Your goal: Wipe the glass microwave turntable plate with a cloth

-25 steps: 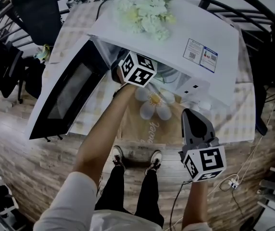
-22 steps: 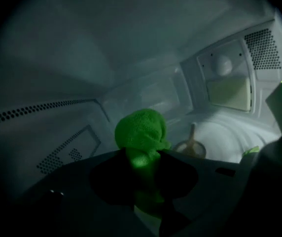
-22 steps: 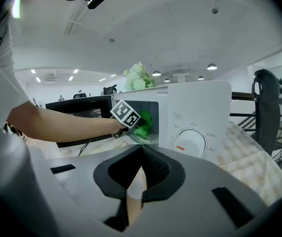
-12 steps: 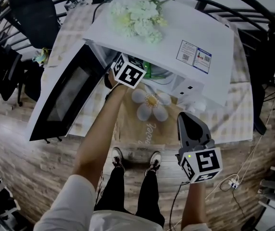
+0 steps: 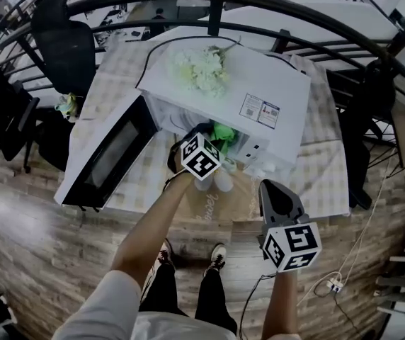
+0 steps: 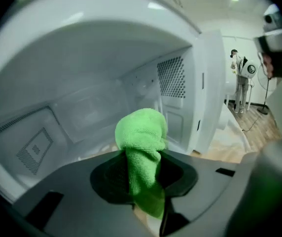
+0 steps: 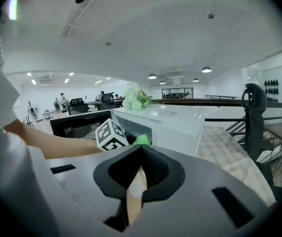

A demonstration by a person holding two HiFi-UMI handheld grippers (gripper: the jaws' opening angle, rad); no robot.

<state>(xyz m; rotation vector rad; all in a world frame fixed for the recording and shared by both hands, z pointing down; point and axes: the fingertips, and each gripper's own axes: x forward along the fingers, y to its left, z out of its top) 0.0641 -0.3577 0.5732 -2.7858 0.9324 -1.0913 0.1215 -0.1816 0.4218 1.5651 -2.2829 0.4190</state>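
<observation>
A white microwave (image 5: 241,94) stands on the table with its door (image 5: 110,154) swung open to the left. My left gripper (image 5: 214,144) reaches into the opening, shut on a bunched green cloth (image 5: 224,131). In the left gripper view the cloth (image 6: 142,132) sticks up from the left gripper (image 6: 143,157) in front of the white cavity walls (image 6: 82,102). The glass plate cannot be made out. My right gripper (image 5: 273,190) hangs in front of the table, shut and empty; the right gripper view shows the right gripper (image 7: 140,152) with its tips meeting, the microwave (image 7: 165,125) beyond.
White flowers (image 5: 201,69) lie on top of the microwave. A checked tablecloth (image 5: 326,161) covers the table. Dark office chairs (image 5: 64,44) stand at the left, a black railing (image 5: 259,2) curves behind, and a cable and plug (image 5: 333,285) lie on the wooden floor.
My left gripper has gone from in front of the microwave into its opening, and the green cloth now shows there. The right gripper has stayed low at the right. The head view has pulled back.
</observation>
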